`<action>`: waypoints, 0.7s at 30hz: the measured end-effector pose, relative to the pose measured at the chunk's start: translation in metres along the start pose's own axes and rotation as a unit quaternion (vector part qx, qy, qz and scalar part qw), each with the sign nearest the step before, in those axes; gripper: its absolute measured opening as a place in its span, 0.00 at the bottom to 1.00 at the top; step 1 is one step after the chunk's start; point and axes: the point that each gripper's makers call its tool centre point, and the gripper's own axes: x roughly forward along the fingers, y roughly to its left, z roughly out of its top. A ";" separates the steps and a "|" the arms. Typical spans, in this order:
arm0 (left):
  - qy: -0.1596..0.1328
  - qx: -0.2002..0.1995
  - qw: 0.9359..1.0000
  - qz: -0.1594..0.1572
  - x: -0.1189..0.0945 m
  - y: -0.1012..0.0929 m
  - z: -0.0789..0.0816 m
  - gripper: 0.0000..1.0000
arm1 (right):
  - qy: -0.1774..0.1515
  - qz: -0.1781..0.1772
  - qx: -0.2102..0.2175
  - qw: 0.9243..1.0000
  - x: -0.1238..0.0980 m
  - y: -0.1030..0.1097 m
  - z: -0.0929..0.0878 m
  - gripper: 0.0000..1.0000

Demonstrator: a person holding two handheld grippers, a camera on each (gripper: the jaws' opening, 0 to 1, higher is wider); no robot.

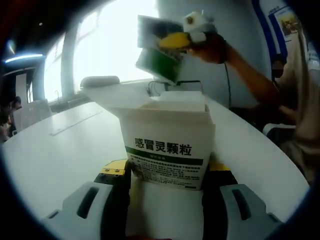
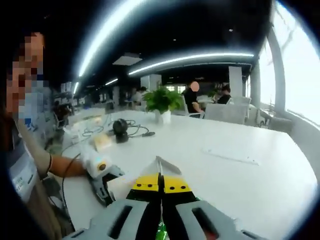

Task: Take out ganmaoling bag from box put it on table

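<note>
The white worktop (image 1: 55, 150) spreads wide under and ahead of both tongs. On it, squeezed between the jaws of the left tongs (image 1: 167, 182), stands the ganmaoling box (image 1: 167, 145), white card with a green band and its top flaps open. Well above and beyond the box, the right tongs (image 1: 176, 44) hang in the air in the person's hand (image 1: 212, 47), clamped on the ganmaoling bag (image 1: 159, 47); in the right gripper view the right tongs' (image 2: 161, 182) jaws stand pressed together with a thin green edge of the bag (image 2: 160, 231) showing low between them, and the open box top (image 2: 162, 167) lies just past their tips. The bag is therefore clear of the box but not yet on the worktop. It looks a light, thin, limp sachet with a slick printed skin, likely to flop or slip from a corner pinch; a flat grip across its sealed edge should hold best.
</note>
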 end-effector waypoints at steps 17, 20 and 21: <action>0.000 0.000 1.000 0.000 0.000 0.000 0.000 0.48 | 0.007 -0.092 0.148 0.985 -0.014 -0.091 -0.067 0.00; 0.000 0.000 1.000 -0.001 0.000 0.000 0.000 0.48 | 0.005 -0.106 0.175 0.979 -0.013 -0.101 -0.075 0.00; 0.000 0.000 1.000 -0.001 0.000 0.000 0.000 0.48 | 0.002 -0.107 0.192 0.976 -0.013 -0.103 -0.079 0.00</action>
